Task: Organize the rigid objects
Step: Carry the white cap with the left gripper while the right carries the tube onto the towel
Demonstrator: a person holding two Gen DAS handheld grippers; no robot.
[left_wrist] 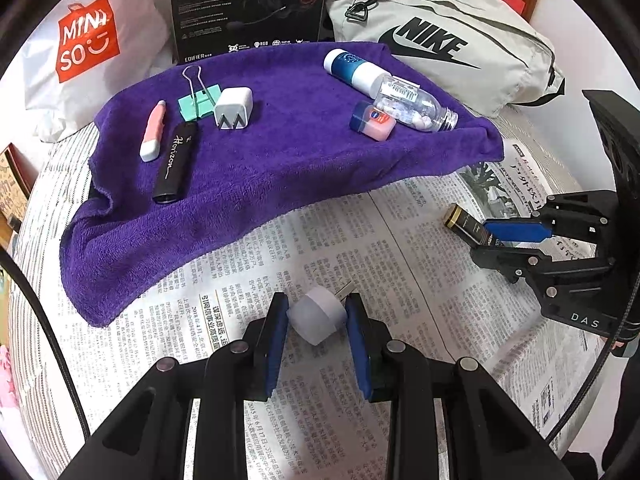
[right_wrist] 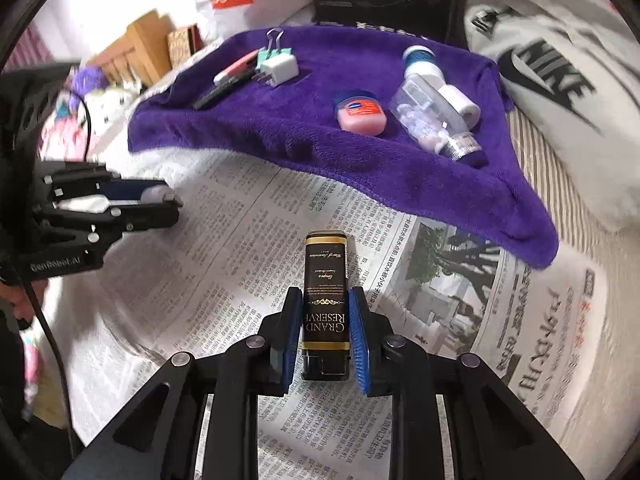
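Observation:
My left gripper (left_wrist: 316, 312) is shut on a small white round plug-like piece (left_wrist: 318, 314) above the newspaper (left_wrist: 360, 240); it also shows at the left of the right wrist view, where the left gripper (right_wrist: 170, 198) carries the white piece (right_wrist: 154, 193). My right gripper (right_wrist: 325, 322) is shut on a black and gold box (right_wrist: 325, 292) marked GRAND RESERVE; the right gripper (left_wrist: 482, 234) shows at the right in the left wrist view with the box (left_wrist: 466, 222). A purple towel (left_wrist: 280, 152) carries a white charger (left_wrist: 233, 109), green binder clip (left_wrist: 200, 100), pink pen (left_wrist: 152, 132), black tube (left_wrist: 176, 162), pink jar (left_wrist: 372, 120), clear bottle (left_wrist: 416, 106) and blue-white bottle (left_wrist: 356, 68).
A grey Nike bag (left_wrist: 448, 44) lies behind the towel at the right, a black headset box (left_wrist: 248, 4) stands at the back, and a white Miniso bag (left_wrist: 88, 48) sits at the left. Newspaper covers the striped surface in front of the towel.

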